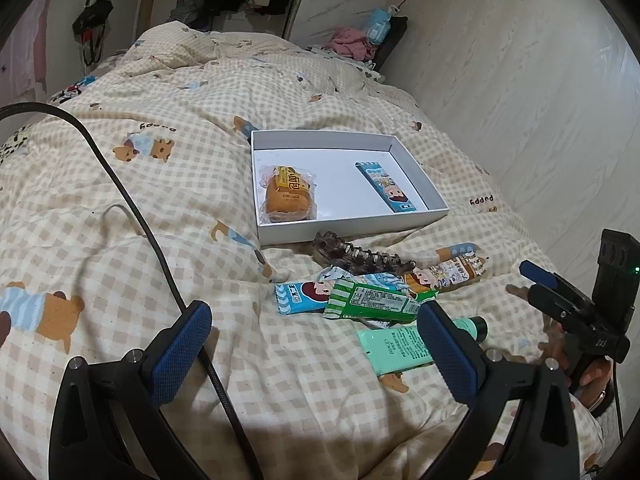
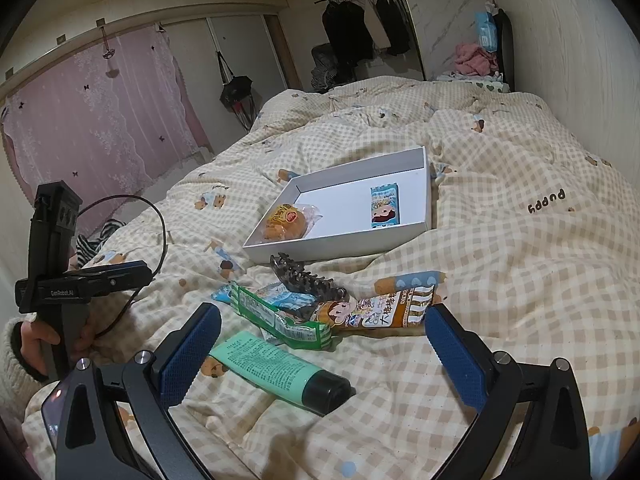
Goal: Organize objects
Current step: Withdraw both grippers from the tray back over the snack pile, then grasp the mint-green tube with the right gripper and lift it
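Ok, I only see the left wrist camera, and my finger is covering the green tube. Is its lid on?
Observer: Yes. The right wrist view shows the whole tube, with a black cap on its end.
Operator: Is the other gripper open? I only see it sideways.
Observer: Open. The right gripper has its fingers wide apart, with nothing held.
Operator: Who is holding mine?
Observer: A hand in a cream sleeve grips the handle of the left gripper.
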Tool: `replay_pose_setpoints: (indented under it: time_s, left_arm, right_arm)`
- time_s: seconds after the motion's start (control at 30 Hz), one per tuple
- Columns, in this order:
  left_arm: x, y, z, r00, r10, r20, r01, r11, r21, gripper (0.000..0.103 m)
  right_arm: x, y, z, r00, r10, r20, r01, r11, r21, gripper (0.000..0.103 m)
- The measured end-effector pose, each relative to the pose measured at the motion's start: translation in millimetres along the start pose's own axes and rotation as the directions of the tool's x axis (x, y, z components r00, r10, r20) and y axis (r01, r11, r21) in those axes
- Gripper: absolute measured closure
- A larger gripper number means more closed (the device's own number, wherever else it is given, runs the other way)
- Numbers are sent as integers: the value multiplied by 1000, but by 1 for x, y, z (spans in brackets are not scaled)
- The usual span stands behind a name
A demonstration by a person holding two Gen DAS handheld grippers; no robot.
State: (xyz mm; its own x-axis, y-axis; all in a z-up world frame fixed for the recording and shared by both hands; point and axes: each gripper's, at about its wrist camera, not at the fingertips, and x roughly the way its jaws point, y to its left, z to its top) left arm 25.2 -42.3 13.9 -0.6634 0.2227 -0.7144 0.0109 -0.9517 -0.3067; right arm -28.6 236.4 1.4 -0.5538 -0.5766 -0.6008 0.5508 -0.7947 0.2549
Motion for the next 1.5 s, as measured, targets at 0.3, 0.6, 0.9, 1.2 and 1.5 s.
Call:
replay_pose_setpoints:
  time_s: [0.3, 0.6, 0.9, 1.2, 1.5]
  left_arm:
    - [0, 1, 0, 1000, 0, -2, 0, 1000, 1, 0]
    - [1, 1, 0, 1000, 2, -4, -2, 1000, 3, 1]
    - [1, 1, -1, 1000, 1, -5, -1, 1000, 2, 1]
    - [2, 1, -2, 1000, 1, -7, -1, 1000, 1, 1]
    - [3, 1, -3, 1000, 1, -11, -1, 1000, -2, 0]
  right_arm:
    - [1, -1, 3, 1000, 3, -13, -3, 1000, 2, 1]
    - [27, 4, 30, 963, 116, -244, -141, 986, -87, 39]
    - [69, 58, 0, 867, 31, -498, -279, 858, -432, 49]
    - [107, 64, -22, 823, -65, -564, -286, 811, -510, 51]
    - [94, 60, -5, 819, 36, -573, -330, 846, -418, 75]
